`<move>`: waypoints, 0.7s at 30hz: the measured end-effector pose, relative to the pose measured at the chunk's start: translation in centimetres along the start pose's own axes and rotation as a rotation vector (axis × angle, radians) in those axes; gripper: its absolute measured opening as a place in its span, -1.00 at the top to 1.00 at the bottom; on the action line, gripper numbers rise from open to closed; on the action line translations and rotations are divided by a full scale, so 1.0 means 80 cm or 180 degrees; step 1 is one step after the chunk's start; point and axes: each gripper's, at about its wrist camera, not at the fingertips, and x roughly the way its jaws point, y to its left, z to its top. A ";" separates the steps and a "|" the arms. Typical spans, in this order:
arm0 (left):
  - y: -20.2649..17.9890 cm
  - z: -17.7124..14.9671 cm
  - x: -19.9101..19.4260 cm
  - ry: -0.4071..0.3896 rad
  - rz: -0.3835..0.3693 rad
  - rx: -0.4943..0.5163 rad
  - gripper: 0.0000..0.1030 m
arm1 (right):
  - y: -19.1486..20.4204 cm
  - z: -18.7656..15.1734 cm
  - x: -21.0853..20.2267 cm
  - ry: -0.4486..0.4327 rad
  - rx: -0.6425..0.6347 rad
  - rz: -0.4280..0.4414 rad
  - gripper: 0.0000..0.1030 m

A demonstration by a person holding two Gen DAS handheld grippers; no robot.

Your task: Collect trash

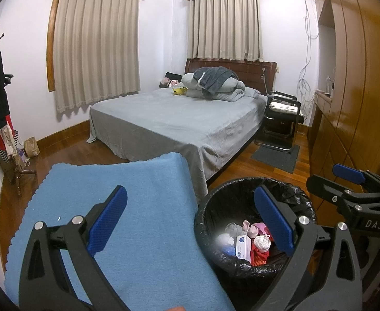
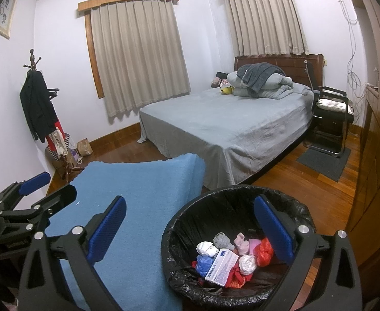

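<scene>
A bin lined with a black bag (image 1: 241, 194) (image 2: 205, 207) stands on the floor to the right of a table under a blue cloth (image 1: 127, 207) (image 2: 143, 207). Inside lie crumpled trash balls (image 2: 207, 248), a white box (image 2: 221, 267) (image 1: 243, 247) and a red bag (image 2: 265, 251). My left gripper (image 1: 190, 223) is open and empty, spanning the cloth's edge and the bin. My right gripper (image 2: 190, 228) is open and empty above the same spot. Each gripper shows in the other's view, the right one (image 1: 345, 178) and the left one (image 2: 42, 184).
A bed with a grey sheet (image 1: 179, 121) fills the room's middle. A coat stand (image 2: 38, 103) and a paper bag (image 2: 84, 147) stand at the left wall. A black chair (image 2: 332, 114) on a dark mat and a wooden wardrobe (image 1: 358, 90) are on the right.
</scene>
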 end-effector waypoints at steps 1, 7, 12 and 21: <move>0.000 0.000 0.000 0.0003 0.0001 0.0001 -0.86 | 0.000 0.000 0.000 0.0002 0.0002 0.0001 -0.88; 0.000 0.001 0.000 0.0005 0.0001 0.0002 -0.86 | 0.003 -0.002 0.001 0.0018 0.0007 0.0001 -0.88; 0.000 0.001 -0.001 0.0006 0.0004 -0.0001 -0.86 | 0.009 -0.008 0.001 0.0035 0.0018 0.0002 -0.88; 0.003 -0.001 -0.002 0.0025 -0.0003 -0.0008 -0.86 | 0.008 -0.007 0.002 0.0043 0.0021 0.0007 -0.88</move>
